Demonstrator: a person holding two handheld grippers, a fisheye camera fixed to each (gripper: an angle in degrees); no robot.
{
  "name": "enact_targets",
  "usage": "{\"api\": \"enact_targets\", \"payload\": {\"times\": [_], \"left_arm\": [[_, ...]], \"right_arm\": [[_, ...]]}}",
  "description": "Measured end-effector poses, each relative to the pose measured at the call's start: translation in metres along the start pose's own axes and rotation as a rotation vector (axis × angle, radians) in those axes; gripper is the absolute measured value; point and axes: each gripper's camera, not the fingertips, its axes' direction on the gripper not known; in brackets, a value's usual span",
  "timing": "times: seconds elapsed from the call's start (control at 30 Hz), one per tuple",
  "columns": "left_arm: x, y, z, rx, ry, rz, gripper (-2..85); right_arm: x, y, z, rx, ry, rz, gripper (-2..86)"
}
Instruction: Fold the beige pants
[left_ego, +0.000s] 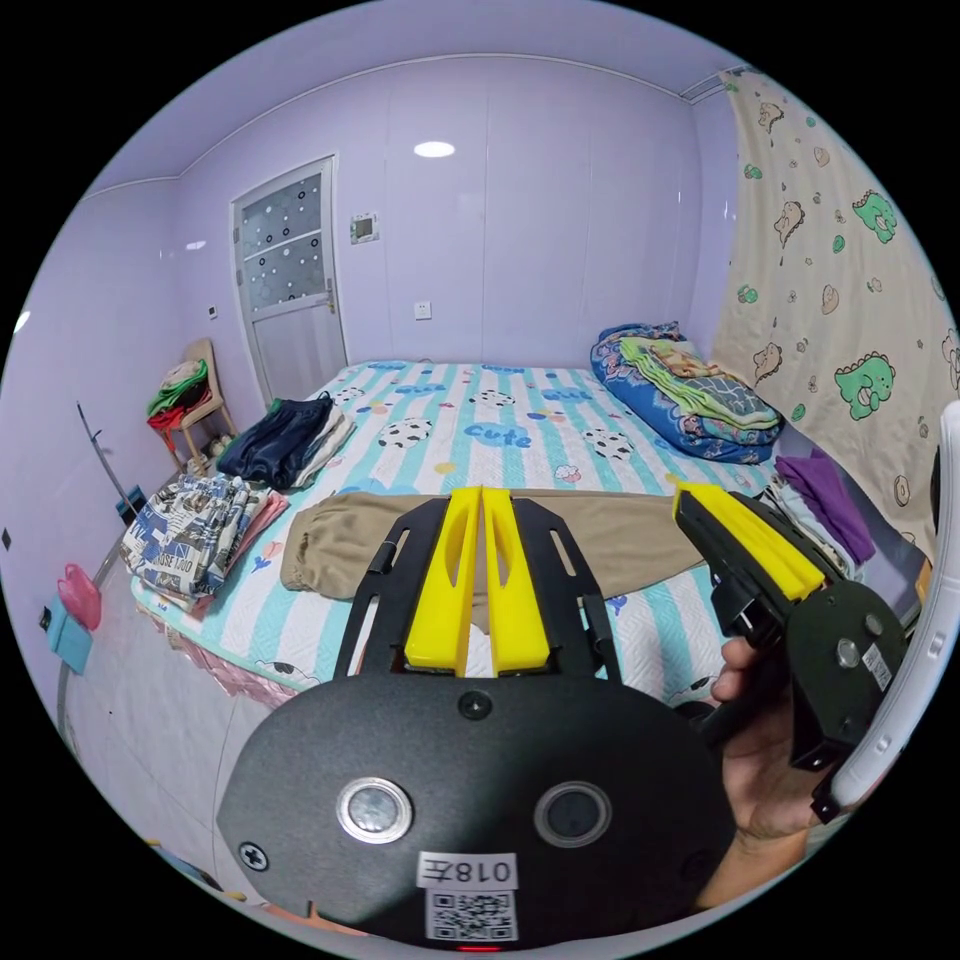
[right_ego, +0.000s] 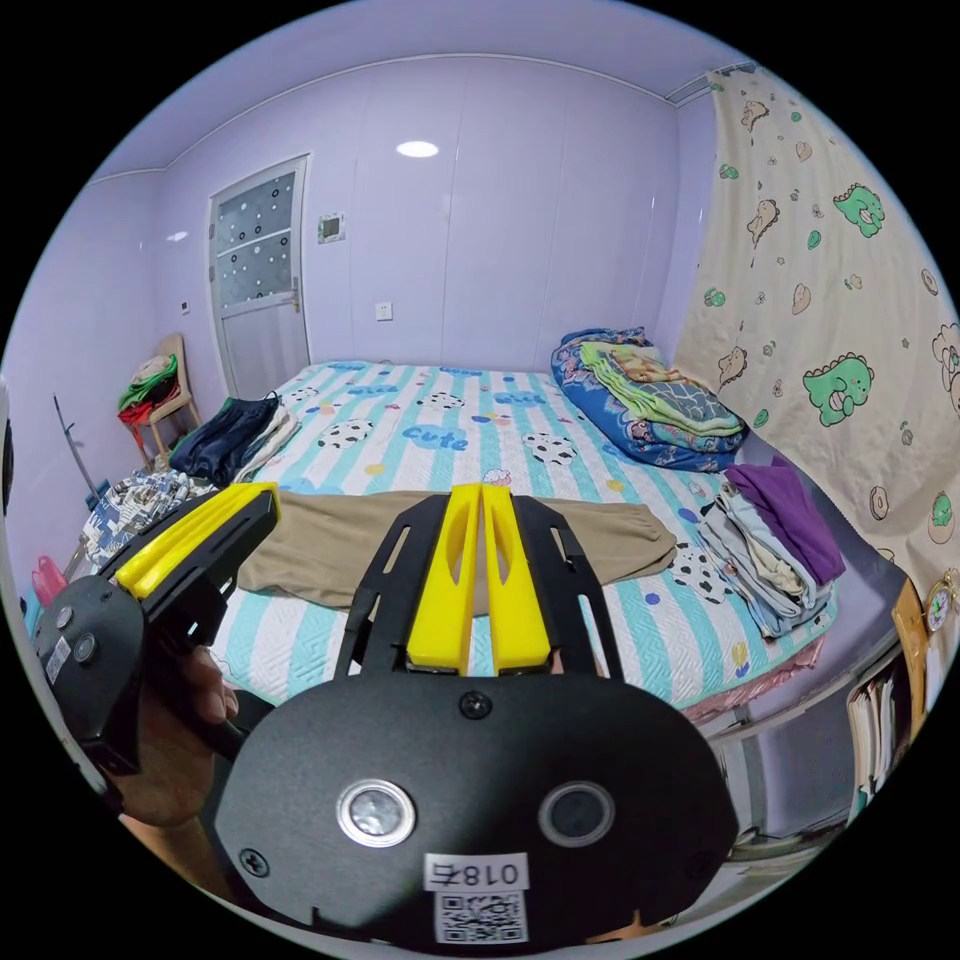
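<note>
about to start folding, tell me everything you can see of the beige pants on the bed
The beige pants lie flat across the near part of the striped bed sheet, stretched crosswise. They look like soft, plain tan fabric with a few wrinkles. One end is gathered, as if elasticated. The pants seem already doubled into one long band. Both hand-held grippers, left and right, hover in front with jaws together, not touching them.

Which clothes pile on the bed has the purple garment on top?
The folded stack at the bed's curtain-side edge; a purple garment tops it. The other piles show navy and blue-white print.
</note>
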Motion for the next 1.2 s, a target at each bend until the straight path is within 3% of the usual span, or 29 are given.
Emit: {"api": "enact_targets", "payload": {"times": [0.73, 1.2], "left_arm": [[0.018, 0.003, -0.007, -0.039, -0.007, -0.016, -1.0], [0.029, 0.013, -0.012, -0.049, -0.055, -0.044, -1.0]], "right_arm": [[-0.004, 0.001, 0.019, -0.04, 0.012, 0.001, -1.0], [-0.015, 0.018, 0.026, -0.025, 0.181, -0.017, -1.0]]}}
